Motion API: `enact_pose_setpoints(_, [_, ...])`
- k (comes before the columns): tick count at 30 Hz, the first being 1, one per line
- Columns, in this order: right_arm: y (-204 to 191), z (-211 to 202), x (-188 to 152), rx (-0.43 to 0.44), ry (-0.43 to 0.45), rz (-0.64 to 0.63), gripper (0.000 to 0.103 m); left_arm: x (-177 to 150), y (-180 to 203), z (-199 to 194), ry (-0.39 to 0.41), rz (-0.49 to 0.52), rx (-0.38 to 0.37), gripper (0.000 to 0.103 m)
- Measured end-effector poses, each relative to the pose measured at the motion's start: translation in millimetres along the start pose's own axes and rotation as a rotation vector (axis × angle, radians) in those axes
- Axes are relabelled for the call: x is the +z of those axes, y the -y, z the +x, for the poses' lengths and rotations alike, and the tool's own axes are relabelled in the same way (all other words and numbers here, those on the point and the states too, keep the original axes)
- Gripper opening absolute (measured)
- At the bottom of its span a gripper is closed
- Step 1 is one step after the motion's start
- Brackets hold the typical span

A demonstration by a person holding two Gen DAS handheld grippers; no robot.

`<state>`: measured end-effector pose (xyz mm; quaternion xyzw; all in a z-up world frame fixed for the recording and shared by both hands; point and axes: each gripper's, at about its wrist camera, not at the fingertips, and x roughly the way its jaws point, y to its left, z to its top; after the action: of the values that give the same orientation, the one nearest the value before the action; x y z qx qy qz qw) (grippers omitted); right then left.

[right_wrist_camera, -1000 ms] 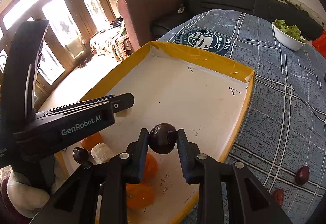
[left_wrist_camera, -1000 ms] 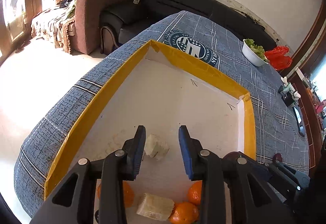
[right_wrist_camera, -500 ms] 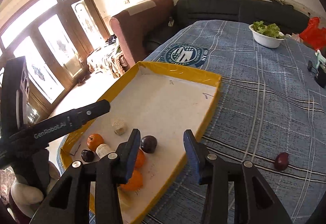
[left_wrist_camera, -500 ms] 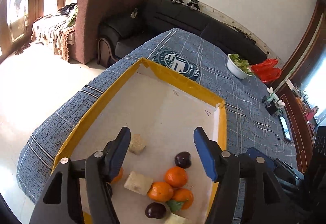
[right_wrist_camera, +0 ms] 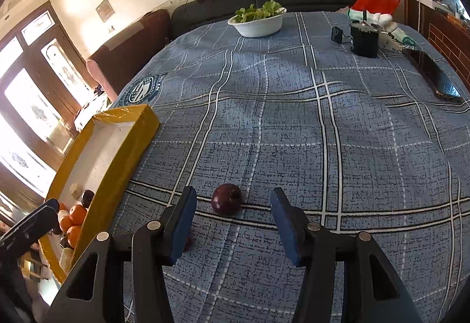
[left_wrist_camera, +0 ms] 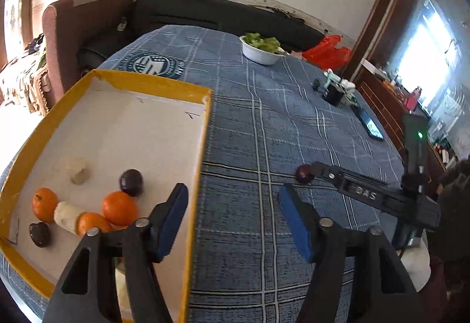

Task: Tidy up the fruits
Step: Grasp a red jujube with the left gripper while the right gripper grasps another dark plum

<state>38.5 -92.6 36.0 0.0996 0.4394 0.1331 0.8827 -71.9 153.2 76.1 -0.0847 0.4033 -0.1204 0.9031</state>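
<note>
A yellow-rimmed white tray (left_wrist_camera: 205, 146) holds three oranges (left_wrist_camera: 119, 207), two dark plums (left_wrist_camera: 131, 182) and two pale fruit pieces (left_wrist_camera: 77, 169). My left gripper (left_wrist_camera: 232, 191) hovers over the tray's right rim and the blue cloth. Its jaws are closing with nothing between them. Another dark red plum (right_wrist_camera: 226, 203) lies on the cloth, just ahead of my right gripper (right_wrist_camera: 233, 193). That gripper's jaws are opening and stand on either side of the plum without touching it. A second small red fruit (right_wrist_camera: 189, 242) peeks from behind the right gripper's left finger.
A white bowl of greens (left_wrist_camera: 260, 51) and a red bag (left_wrist_camera: 327, 54) sit at the far end of the table. On the right are a black cup (right_wrist_camera: 364, 39) and a phone (right_wrist_camera: 437, 79). A sofa stands behind the table.
The right gripper let go of its dark plum in the tray and swung right to a plum on the cloth. The left gripper moved right from inside the tray to its rim.
</note>
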Motion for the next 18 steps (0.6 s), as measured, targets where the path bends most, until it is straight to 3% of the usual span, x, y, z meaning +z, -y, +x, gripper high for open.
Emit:
enact_pose_setpoints(2, [-1, 14, 0, -0.002, -0.019, -0.006, 0.057, -5, 14, 13, -0.041, 0.04, -0.019, 0.044])
enact_pose_setpoints(5, [0, 27, 0, 0.014, -0.032, -0.012, 0.051, -10, 24, 25, -0.069, 0.067, -0.016, 0.043])
enact_pose_setpoints(9, [0, 32, -3, 0.045, -0.027, -0.033, 0.029, -11, 29, 41, -0.108, 0.074, -0.016, 0.043])
enact_pose_setpoints(18, [10, 18, -6, 0.054, 0.029, -0.008, 0.029, -13, 52, 84, -0.177, 0.125, -0.007, 0.043])
